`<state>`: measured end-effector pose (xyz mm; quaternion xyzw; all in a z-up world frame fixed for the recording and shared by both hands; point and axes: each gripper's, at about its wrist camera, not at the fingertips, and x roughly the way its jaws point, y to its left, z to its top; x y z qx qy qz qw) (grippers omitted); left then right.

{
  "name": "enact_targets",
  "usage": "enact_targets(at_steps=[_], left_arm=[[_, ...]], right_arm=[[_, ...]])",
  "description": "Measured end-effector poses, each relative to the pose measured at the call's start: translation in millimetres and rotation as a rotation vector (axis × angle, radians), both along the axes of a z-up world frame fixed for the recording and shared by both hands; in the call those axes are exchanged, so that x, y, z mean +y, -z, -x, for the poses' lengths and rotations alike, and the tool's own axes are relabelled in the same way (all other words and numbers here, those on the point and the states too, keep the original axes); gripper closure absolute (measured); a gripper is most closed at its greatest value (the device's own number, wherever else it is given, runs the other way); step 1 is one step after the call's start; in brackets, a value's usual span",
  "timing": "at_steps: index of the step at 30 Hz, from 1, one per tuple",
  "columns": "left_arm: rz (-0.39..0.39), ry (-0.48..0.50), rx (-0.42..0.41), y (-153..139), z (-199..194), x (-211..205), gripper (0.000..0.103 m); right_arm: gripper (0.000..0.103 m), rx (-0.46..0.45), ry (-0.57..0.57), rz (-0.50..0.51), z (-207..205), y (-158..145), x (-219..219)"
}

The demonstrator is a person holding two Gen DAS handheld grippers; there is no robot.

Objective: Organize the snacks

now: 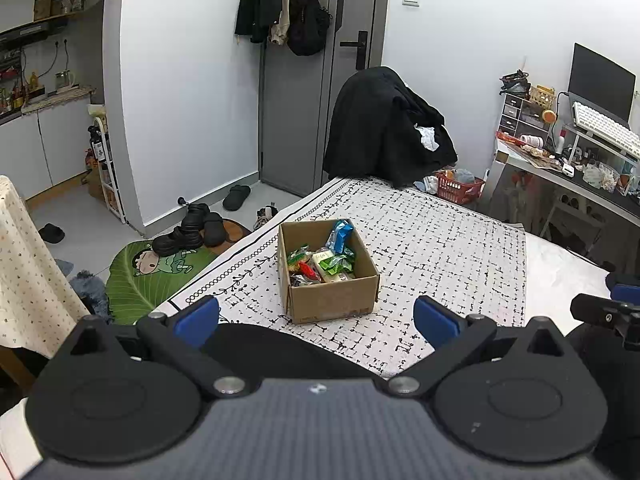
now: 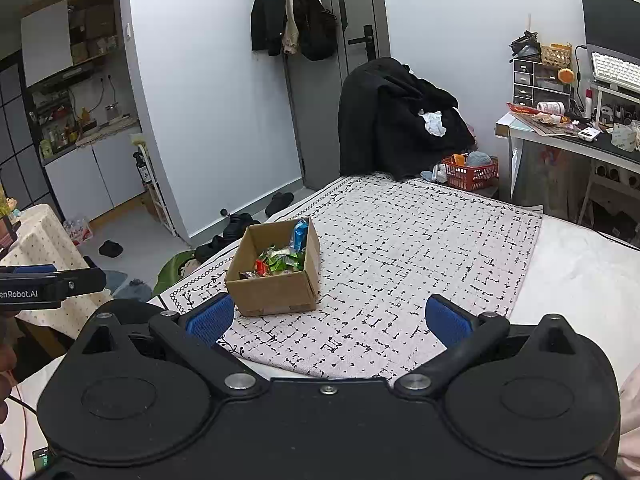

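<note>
An open cardboard box [image 1: 332, 300] [image 2: 276, 292] stands on a black-and-white patterned cloth [image 1: 432, 248] [image 2: 400, 248]. Several snack packets [image 1: 320, 262] [image 2: 280, 262] lie inside it, and a blue packet [image 1: 339, 235] [image 2: 300, 234] stands against its far wall. My left gripper [image 1: 316, 320] is open and empty, close in front of the box. My right gripper [image 2: 328, 320] is open and empty too, with the box ahead on its left. The left gripper's side [image 2: 44, 284] shows at the left edge of the right wrist view.
The cloth lies on a white bed [image 2: 580, 272]. Past its far end a chair draped in black clothes [image 1: 384, 124] and a red basket [image 1: 458, 188] stand. A cluttered desk [image 1: 580, 168] runs along the right. Shoes [image 1: 192, 228] and a green mat [image 1: 152, 276] lie on the floor at left.
</note>
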<state>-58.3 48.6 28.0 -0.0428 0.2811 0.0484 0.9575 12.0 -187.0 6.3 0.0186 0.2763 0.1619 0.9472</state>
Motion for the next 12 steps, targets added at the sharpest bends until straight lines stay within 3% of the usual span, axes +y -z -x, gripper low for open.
enact_targets(at_steps=[12], left_arm=[[-0.008,-0.004,0.005,1.6,-1.6,-0.8,0.000]], right_arm=[[0.000,0.014,-0.006,-0.001,-3.2,1.0,1.3]])
